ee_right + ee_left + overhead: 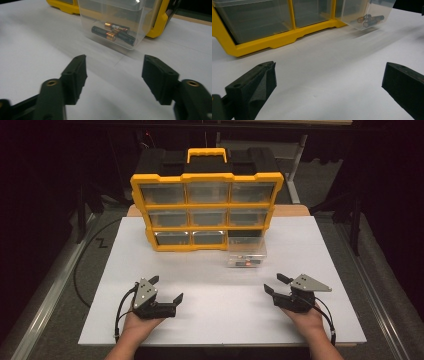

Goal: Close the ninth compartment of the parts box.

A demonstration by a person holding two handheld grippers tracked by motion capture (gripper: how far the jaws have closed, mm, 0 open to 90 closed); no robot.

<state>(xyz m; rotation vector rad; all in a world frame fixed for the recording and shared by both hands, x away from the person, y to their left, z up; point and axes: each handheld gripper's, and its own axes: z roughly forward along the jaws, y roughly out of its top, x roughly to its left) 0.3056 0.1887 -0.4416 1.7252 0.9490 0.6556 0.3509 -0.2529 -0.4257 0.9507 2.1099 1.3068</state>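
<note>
A yellow organiser with clear drawers stands upright at the back of the white board. One clear drawer sits pulled out on the board at its lower right, with several batteries lying in it. My left gripper rests near the front left, open wide with nothing between its jaws. My right gripper rests near the front right and points at the drawer. Its jaws stand apart with only bare board between them.
The organiser's bottom-right slot is dark where the drawer came out. Its yellow base runs across the left gripper view. Dark floor and metal rails surround the table. A cable trails from each gripper.
</note>
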